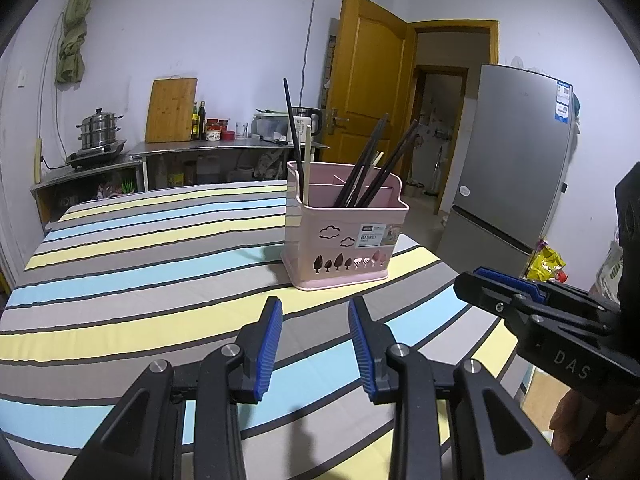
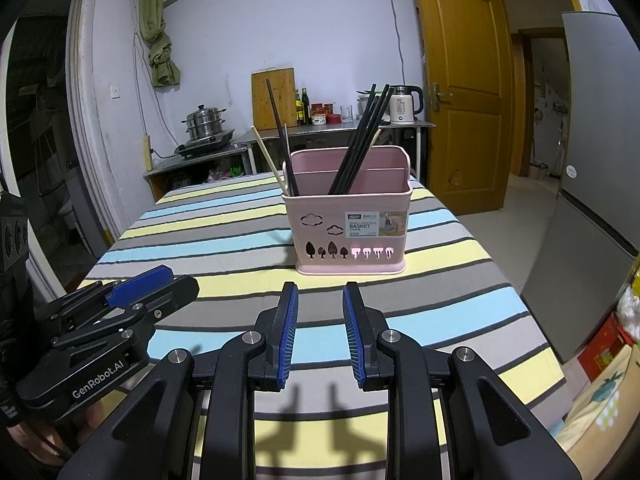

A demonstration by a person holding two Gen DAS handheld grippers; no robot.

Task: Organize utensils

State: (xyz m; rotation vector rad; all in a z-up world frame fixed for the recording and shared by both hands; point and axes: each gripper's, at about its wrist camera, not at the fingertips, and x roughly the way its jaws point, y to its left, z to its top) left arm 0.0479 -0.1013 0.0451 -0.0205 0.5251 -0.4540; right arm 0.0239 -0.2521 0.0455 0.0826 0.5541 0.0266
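Item: pink utensil basket [image 2: 347, 216], upright on the counter [image 2: 208, 240], at twelve o'clock from both of my hand-held grippers and well apart from each. Contents: dark chopsticks [image 2: 362, 140] leaning toward one o'clock in the middle section; one more dark stick and a pale one [image 2: 269, 158] at the eleven o'clock corner. Sorting by compartment seemed largely done, since I saw nothing loose on the cloth.

Item: left hand-held gripper [image 1: 315, 344], pads apart, nothing between them, hovering over the near counter. Item: right hand-held gripper [image 2: 320, 334], pads likewise apart and empty. I judged both were kept back and low so the basket stayed in plain sight.

Surface: counter under a cloth striped yellow, blue and grey, lying flat.

Room: pale walls; steel shelf with steamer pot [image 2: 205, 122] at ten o'clock; cutting board [image 2: 273, 98] propped on the wall; kettle [image 2: 405, 106]; wooden door [image 2: 460, 80] open at two o'clock; grey refrigerator [image 1: 516, 152] at three.
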